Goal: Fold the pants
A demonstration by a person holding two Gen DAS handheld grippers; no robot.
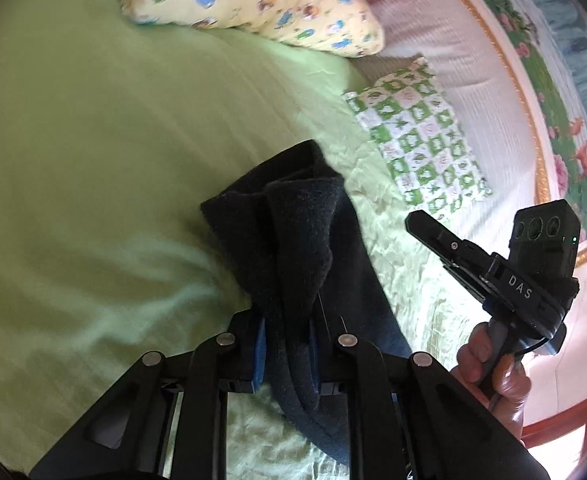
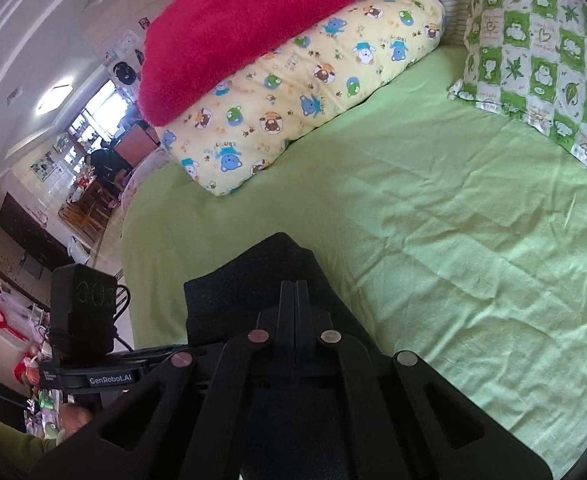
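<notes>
One pair of pants (image 1: 293,232) on green sheet (image 1: 93,140), two hand-held grippers, three pillows

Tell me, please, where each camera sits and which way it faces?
Left wrist: on the left tool, facing along its fingers across the green sheet; the tool grips the dark pants; the right tool and hand show.
Right wrist: on the right tool, closed, pants beyond it, facing the pillows; the left tool's camera shows.
Shared: pants, sheet, yellow pillow, checked pillow.
</notes>
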